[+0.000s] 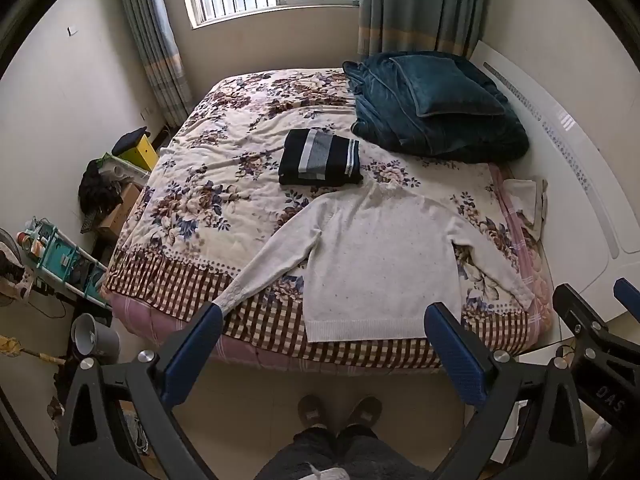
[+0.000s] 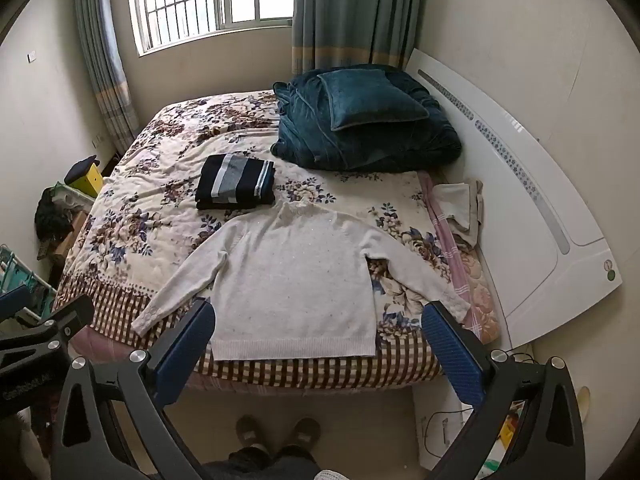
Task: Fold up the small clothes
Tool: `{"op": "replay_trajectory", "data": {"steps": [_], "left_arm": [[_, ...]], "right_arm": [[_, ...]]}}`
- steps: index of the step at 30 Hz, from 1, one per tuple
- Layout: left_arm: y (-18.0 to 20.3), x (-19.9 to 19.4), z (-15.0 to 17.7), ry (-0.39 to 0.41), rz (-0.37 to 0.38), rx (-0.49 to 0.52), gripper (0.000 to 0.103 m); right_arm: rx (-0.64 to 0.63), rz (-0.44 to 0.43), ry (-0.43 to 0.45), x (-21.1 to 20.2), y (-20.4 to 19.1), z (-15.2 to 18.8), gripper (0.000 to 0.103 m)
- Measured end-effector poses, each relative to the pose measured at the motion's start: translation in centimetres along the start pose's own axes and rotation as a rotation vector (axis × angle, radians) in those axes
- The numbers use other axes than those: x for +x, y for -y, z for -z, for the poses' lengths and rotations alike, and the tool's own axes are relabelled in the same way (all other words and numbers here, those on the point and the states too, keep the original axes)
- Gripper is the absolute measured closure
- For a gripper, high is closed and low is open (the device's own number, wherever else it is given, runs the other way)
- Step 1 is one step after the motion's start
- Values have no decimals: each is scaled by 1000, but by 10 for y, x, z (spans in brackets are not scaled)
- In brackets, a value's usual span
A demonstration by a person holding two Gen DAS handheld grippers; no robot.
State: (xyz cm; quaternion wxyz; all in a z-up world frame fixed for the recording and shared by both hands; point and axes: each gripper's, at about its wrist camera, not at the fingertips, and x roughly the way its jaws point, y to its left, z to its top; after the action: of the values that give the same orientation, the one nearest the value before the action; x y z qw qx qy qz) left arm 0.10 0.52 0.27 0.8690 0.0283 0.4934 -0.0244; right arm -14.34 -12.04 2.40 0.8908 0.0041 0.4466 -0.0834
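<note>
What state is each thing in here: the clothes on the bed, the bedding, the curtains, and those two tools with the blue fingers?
White sweater: spread flat, unfolded.
Striped garment: folded.
Teal blanket: bundled, pillow on top.
Curtains: drawn apart.
Left gripper: open, empty.
Right gripper: open, empty.

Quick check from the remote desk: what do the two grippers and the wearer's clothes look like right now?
Both the left gripper and right gripper have black triangular cut-out frames with silver bolts, and each finger carries a textured blue pad. White lettering marks the black bodies. No cables show on them. The person wears dark trousers and brown slippers.
</note>
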Motion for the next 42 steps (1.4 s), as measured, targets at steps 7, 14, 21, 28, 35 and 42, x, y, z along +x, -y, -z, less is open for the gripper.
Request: {"op": "replay_trajectory", "data": {"steps": [7, 14, 21, 28, 35, 42], "left_arm": [[-5, -4, -3, 3, 1, -1, 0], [2, -8, -6, 11, -2, -8, 0], [0, -8, -6, 13, 1, -9, 0], [1, -9, -7, 16, 2, -10, 0], [1, -9, -6, 17, 3, -9, 0], [2, -13, -9, 16, 4, -9, 0]], "right_arm": [[1, 0, 2, -2, 0, -1, 0], [0, 2, 4, -3, 1, -1, 0], [1, -1, 5, -4, 1, -2, 0], [1, -1, 8, -6, 2, -2, 0], [2, 0, 9, -5, 1, -2, 0], [1, 0, 10, -9, 1, -3, 0]]}}
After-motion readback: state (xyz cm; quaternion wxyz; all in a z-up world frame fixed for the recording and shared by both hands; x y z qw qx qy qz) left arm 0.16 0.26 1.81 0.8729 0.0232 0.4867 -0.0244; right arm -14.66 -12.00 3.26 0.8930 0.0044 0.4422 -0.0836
